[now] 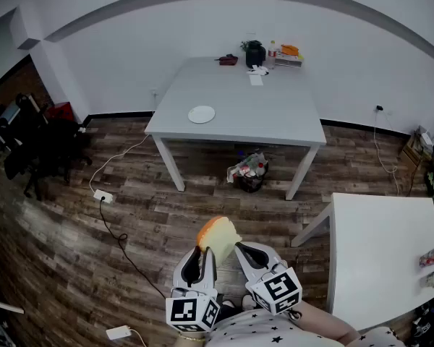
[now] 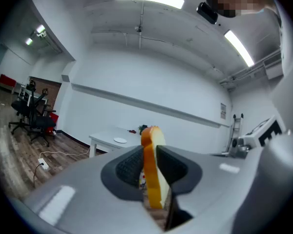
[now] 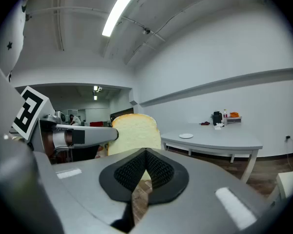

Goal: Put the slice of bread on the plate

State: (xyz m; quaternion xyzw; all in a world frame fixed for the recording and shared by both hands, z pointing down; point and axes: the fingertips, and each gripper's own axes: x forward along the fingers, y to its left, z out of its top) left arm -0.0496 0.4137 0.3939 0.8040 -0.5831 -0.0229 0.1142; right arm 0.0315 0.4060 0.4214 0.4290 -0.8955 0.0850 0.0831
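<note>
Slice of bread (image 2: 151,145) clamped in left hand-held gripper (image 2: 149,160), right hand-held gripper (image 3: 145,154) closed, plate (image 1: 201,114) by table (image 1: 275,110) edge

On far table (image 1: 275,110) a plate (image 1: 201,114), bread slice (image 1: 218,236) in left gripper (image 2: 149,155), right gripper (image 3: 146,154) beside it

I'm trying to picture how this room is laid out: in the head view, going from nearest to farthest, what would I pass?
Left claw → slice of bread → plate on the table → black container at the table's far edge.
</note>
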